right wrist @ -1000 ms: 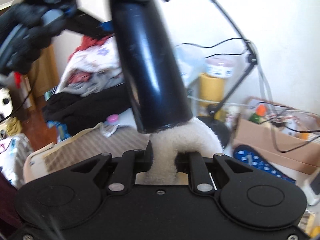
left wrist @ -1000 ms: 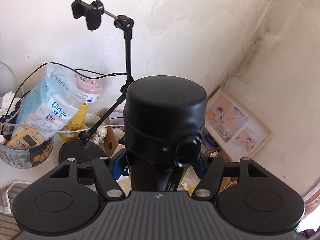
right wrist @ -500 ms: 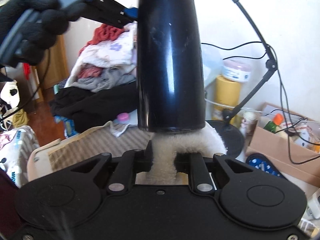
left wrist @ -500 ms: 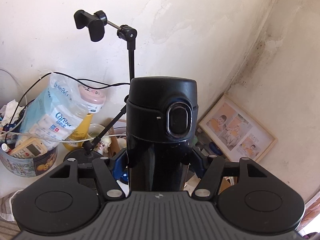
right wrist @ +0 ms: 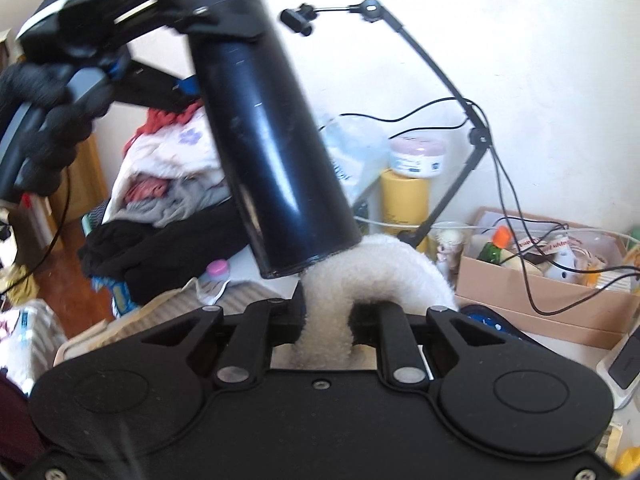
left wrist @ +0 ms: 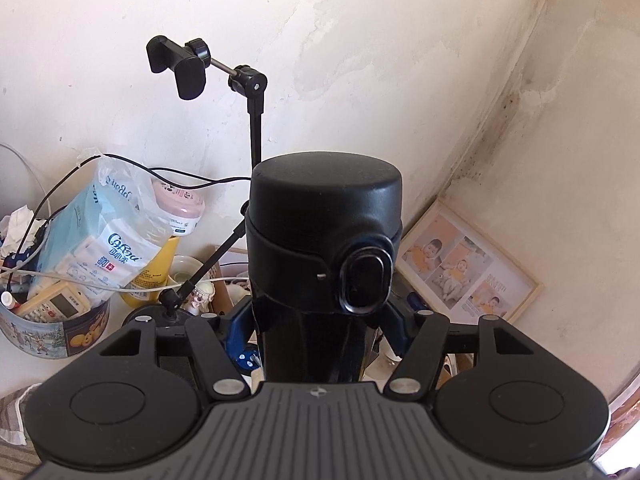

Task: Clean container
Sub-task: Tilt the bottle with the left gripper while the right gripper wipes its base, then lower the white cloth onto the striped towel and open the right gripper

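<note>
The left claw (left wrist: pixel 320 320) clamps the black flask (left wrist: pixel 324 248), whose lower half its own view hides, while the right view shows the flask's tilted base touching the fluffy white cloth (right wrist: pixel 372 280) pinched in the closed right claw (right wrist: pixel 328 316), its fingertips buried in the pile.

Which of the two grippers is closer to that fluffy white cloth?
Right. The right gripper is clamped on the fluffy white cloth itself, while the left gripper holds the black flask above, gripping near its cap, away from the cloth.
</note>
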The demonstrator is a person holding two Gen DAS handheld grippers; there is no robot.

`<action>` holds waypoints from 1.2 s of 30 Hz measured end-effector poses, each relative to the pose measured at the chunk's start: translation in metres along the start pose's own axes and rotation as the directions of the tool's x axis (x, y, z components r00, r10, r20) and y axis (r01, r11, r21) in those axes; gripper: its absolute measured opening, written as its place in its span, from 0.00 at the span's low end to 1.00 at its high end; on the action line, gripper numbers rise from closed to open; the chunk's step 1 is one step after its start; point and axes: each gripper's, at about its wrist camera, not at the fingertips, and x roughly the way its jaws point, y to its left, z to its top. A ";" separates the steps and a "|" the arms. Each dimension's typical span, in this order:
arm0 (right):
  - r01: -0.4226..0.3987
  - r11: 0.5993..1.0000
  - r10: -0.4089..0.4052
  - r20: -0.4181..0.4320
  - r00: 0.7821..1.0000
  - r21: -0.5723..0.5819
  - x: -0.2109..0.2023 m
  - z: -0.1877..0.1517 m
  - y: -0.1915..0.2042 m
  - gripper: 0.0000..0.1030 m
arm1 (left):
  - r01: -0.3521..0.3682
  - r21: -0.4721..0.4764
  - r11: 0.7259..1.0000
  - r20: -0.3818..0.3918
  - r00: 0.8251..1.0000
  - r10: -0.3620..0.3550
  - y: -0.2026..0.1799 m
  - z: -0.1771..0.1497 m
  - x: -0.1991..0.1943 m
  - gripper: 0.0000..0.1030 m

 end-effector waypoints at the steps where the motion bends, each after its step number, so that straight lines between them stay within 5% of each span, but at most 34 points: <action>1: -0.002 1.000 0.002 -0.003 1.000 0.007 0.003 0.000 -0.001 0.14 | 0.004 -0.001 1.000 0.001 1.000 -0.004 -0.001 0.000 0.000 0.62; 14: -0.124 0.990 0.118 -0.083 0.990 -0.061 0.035 -0.004 0.038 0.14 | -0.009 0.051 0.999 0.008 1.000 0.009 -0.008 -0.002 -0.006 0.62; 24: -0.007 0.995 0.004 -0.037 0.999 -0.101 -0.004 0.000 0.021 0.14 | -0.022 0.027 0.999 -0.002 1.000 0.022 0.004 -0.003 -0.005 0.62; 31: 0.029 0.997 -0.033 0.049 0.998 0.077 -0.033 0.006 -0.014 0.14 | -0.073 0.002 0.997 -0.040 0.997 0.073 0.020 -0.014 0.002 0.62; 36: -0.089 0.939 0.043 0.144 0.989 0.333 -0.044 0.009 -0.048 0.14 | -0.128 -0.003 0.992 -0.073 0.989 0.127 0.033 -0.030 0.009 0.62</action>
